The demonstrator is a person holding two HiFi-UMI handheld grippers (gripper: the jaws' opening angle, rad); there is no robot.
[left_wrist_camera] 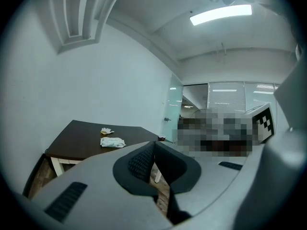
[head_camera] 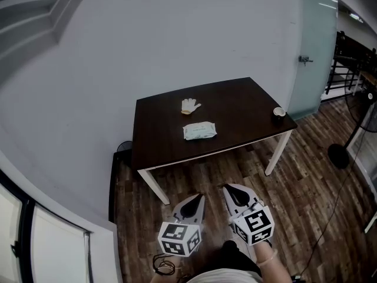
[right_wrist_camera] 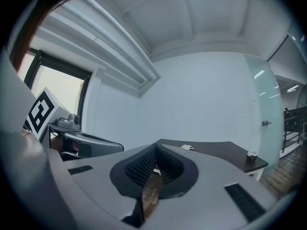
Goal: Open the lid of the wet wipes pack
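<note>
I can read no words or numbers here; the print on the wet wipes pack [head_camera: 199, 131] at the middle of the table [head_camera: 235, 108] is too small.

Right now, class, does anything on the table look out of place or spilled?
Nothing spilled. A lone white glove lies beyond the wet wipes pack, and a small cup sits right at the table's corner.

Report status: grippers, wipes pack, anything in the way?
Left gripper and right gripper shut, empty, short of table. Wet wipes pack flat mid-table, untouched. Nothing between; glove lies beyond it.
</note>
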